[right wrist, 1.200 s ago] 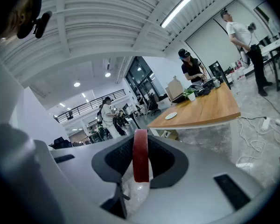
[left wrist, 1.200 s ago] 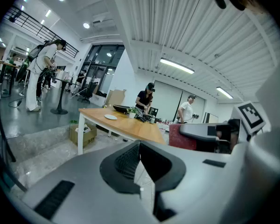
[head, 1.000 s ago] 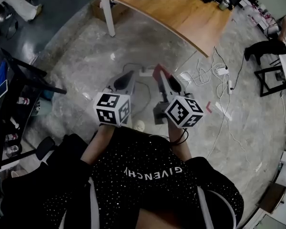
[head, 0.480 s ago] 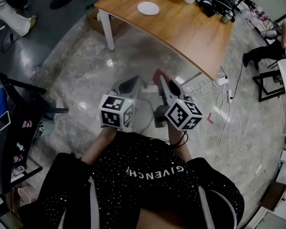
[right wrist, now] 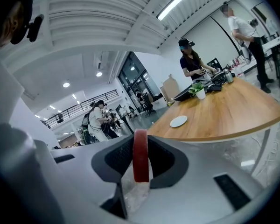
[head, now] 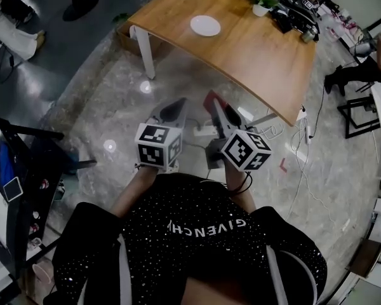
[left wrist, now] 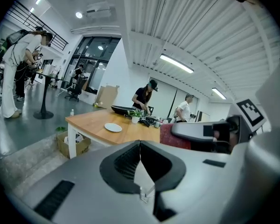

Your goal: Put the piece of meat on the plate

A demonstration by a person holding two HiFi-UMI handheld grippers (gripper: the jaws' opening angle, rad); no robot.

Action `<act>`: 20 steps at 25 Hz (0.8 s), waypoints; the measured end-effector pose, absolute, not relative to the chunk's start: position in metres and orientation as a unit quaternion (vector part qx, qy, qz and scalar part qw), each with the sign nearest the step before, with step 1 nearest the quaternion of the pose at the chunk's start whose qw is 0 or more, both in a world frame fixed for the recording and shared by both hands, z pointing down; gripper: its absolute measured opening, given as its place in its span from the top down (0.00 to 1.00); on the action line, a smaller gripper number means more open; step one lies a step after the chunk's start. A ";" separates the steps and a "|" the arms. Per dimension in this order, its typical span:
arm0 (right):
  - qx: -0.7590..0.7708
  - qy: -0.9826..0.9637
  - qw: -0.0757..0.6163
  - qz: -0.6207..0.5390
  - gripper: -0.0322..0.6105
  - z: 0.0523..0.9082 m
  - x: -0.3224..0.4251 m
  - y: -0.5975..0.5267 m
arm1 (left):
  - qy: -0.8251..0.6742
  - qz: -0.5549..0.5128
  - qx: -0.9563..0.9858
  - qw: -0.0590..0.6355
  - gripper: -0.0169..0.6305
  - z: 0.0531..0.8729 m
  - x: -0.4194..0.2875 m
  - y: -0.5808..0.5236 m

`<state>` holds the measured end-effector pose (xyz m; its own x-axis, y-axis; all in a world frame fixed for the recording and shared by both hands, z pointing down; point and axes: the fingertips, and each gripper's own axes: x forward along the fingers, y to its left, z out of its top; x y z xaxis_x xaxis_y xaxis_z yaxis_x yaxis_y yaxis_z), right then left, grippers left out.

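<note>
Table and plate are now seen nearer than a second ago, the piece of meat clamped in the right gripper, the left gripper closed empty; placing is judged still out of reach.

Dim fisheye views (ceiling strips glaring).

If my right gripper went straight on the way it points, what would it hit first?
Probably the near edge of the wooden table, short of the plate, with the piece of meat held by the right gripper touching first. Nothing shows in between, though depth is unclear.
</note>
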<state>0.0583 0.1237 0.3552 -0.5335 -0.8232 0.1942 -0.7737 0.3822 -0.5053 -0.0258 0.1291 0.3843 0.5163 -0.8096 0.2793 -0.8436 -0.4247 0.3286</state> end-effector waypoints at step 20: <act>-0.500 0.818 0.043 -0.280 0.80 0.361 0.051 0.096 | -0.488 0.050 0.845 0.213 0.96 0.392 -0.045 0.097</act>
